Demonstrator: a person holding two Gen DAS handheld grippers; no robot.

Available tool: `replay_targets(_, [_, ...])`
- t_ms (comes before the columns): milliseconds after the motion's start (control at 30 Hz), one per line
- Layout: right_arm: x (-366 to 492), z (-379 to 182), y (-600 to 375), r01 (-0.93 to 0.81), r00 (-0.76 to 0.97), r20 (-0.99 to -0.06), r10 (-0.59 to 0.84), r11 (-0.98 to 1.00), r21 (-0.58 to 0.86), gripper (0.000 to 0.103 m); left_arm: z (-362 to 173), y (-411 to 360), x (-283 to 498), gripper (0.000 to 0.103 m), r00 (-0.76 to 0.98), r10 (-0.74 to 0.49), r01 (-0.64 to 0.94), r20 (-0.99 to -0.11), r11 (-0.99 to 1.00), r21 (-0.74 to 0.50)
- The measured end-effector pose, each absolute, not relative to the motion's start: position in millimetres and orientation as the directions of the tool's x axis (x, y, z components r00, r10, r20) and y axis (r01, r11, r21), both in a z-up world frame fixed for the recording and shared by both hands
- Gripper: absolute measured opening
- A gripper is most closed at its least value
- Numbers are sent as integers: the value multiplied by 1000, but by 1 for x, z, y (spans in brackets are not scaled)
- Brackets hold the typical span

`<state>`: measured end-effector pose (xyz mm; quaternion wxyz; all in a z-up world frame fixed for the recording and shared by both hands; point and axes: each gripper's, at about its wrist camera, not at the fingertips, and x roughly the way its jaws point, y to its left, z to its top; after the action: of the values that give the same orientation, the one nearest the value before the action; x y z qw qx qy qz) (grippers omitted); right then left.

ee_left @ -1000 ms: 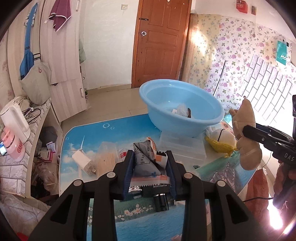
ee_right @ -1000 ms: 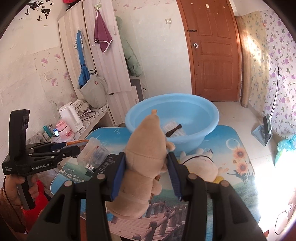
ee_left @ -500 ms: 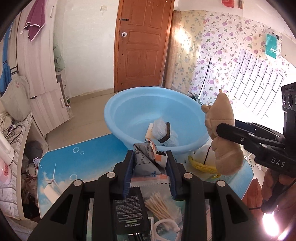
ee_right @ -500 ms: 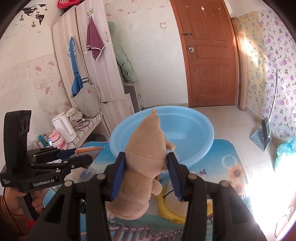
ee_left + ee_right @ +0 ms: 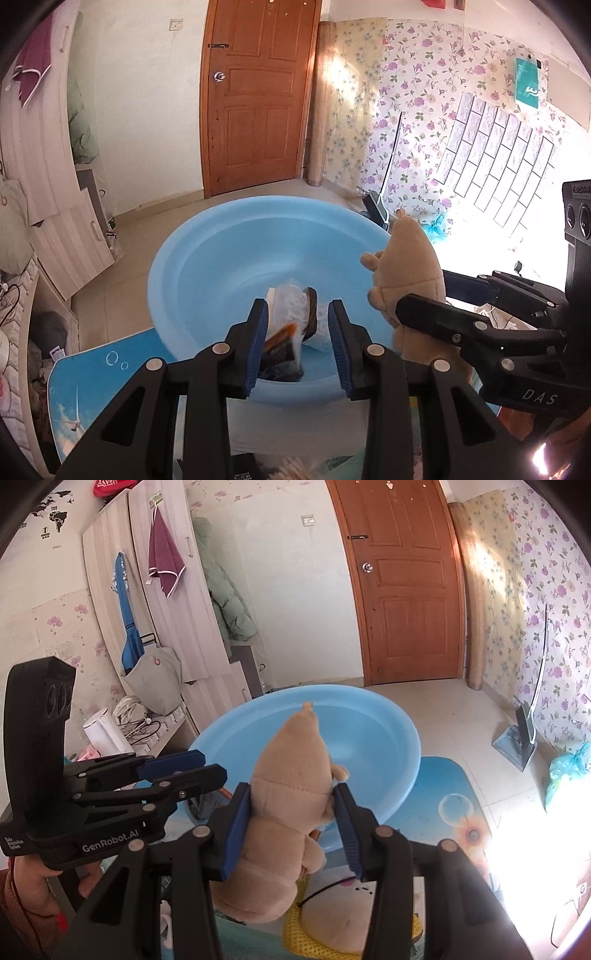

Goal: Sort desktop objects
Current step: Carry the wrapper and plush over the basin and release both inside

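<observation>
A big light-blue basin point(image 5: 229, 258) stands on the table; it also shows in the right wrist view point(image 5: 369, 731). My left gripper point(image 5: 298, 317) is open over the basin's near rim. A grey and orange snack packet point(image 5: 282, 349) is below its fingers, inside the basin beside a clear plastic bag with a dark band point(image 5: 295, 306). My right gripper point(image 5: 293, 812) is shut on a tan plush toy point(image 5: 291, 775), held above the basin's near edge. That toy also shows in the left wrist view point(image 5: 406, 266).
A white plush in yellow netting point(image 5: 332, 926) lies on the table below the right gripper. The printed blue table mat point(image 5: 96, 373) reaches the left edge. A cotton-swab box point(image 5: 291, 469) lies near the front. A white kettle point(image 5: 101, 727) stands on the left shelf.
Both grippers moved forward to the basin. The left gripper opened and the snack packet dropped out of it into the basin. The right gripper still holds the plush toy.
</observation>
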<state>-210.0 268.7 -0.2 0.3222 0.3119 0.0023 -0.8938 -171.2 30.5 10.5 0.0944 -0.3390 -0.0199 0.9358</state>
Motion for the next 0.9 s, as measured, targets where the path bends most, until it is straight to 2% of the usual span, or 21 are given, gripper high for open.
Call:
replay_targets(100, [-211, 1, 268, 574, -601, -559, -571, -795, 195, 44, 7, 34, -175, 37, -743, 195, -169, -640, -980, -102])
replay_targets(367, [-217, 0, 264, 571, -607, -559, -565, -799, 188, 44, 3, 26, -163, 39, -733, 196, -158, -652, -981, -116])
replay_targets(500, [-222, 0, 259, 574, -604, -562, -566, -797, 186, 44, 3, 18, -151, 49, -733, 189, -141, -654, -982, -125])
replay_targets(633, [-225, 0, 248, 589, -594, -567, -570, -789, 176, 47, 1, 10, -138, 53, -730, 183, -120, -658, -983, -140])
replay_targets(700, [-224, 0, 242, 589, -587, -581, -563, -790, 171, 48, -1, 5, -129, 64, -731, 184, -114, -657, -982, -149])
replay_targets(767, [-220, 2, 240, 582, -594, -588, -550, -798, 158, 50, -3, -1, -120, 71, -730, 190, -108, -656, -981, -164])
replay_targets(900, [-208, 6, 245, 580, -604, -581, -545, -801, 149, 51, -10, -12, -105, 78, -726, 188, -84, -662, -979, -186])
